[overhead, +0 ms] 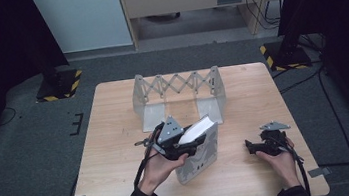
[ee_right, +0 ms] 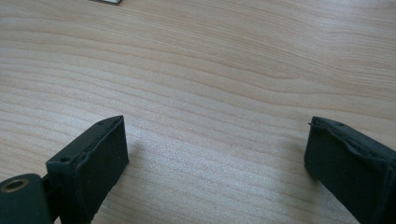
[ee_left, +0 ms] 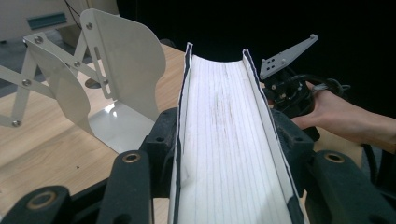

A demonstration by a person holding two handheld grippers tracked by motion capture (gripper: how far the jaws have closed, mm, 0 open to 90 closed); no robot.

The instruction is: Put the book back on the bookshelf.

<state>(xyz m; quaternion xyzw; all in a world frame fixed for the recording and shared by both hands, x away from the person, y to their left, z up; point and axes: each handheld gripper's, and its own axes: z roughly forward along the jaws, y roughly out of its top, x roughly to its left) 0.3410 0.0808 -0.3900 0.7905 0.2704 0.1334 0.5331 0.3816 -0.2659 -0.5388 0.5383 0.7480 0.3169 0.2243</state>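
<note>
Even overhead light, dark room edges, glare on the metal bookend (ee_left: pixel 122 122), soft gripper-view foregrounds

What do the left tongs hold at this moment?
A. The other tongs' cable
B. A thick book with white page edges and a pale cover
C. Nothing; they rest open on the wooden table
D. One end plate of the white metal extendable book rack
B: the left tongs are clamped across the thick book with white page edges and a pale cover, their black jaws pressing on both covers, while the white metal extendable book rack stands apart behind it.
</note>
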